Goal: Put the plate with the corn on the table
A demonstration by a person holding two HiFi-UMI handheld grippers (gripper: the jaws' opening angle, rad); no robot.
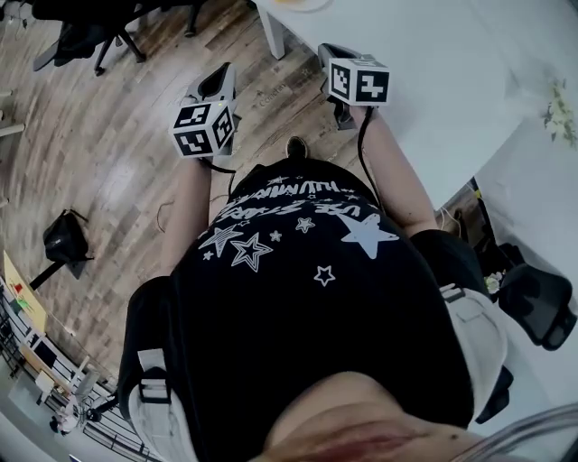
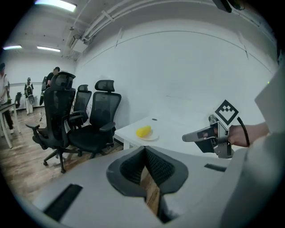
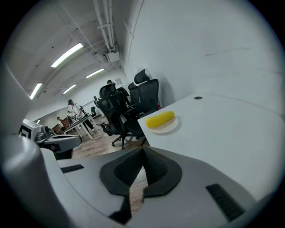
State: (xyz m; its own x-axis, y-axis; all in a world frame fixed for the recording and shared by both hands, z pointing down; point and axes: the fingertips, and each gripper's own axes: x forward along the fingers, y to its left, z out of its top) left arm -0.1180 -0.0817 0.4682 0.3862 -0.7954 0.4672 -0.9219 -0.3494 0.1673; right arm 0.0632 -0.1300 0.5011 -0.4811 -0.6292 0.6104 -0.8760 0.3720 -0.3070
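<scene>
A white plate (image 3: 165, 126) with a yellow corn cob (image 3: 160, 119) on it stands on the white table (image 3: 231, 129), near the table's corner. From the left gripper view the plate (image 2: 147, 136) and the corn (image 2: 143, 131) show far ahead on the same table (image 2: 178, 133). In the head view only the plate's edge (image 1: 302, 4) shows at the top. My left gripper (image 2: 144, 149) is shut and holds nothing. My right gripper (image 3: 143, 150) is likewise shut and empty. Both are held in front of the person's body, well short of the plate: the left gripper (image 1: 219, 81) over the floor, the right gripper (image 1: 334, 54) at the table's edge.
Black office chairs (image 2: 95, 122) stand on the wooden floor left of the table's corner. A black bag (image 1: 66, 239) lies on the floor at the left. People (image 3: 73, 109) stand at desks far back. More chairs (image 3: 133, 104) stand behind the table.
</scene>
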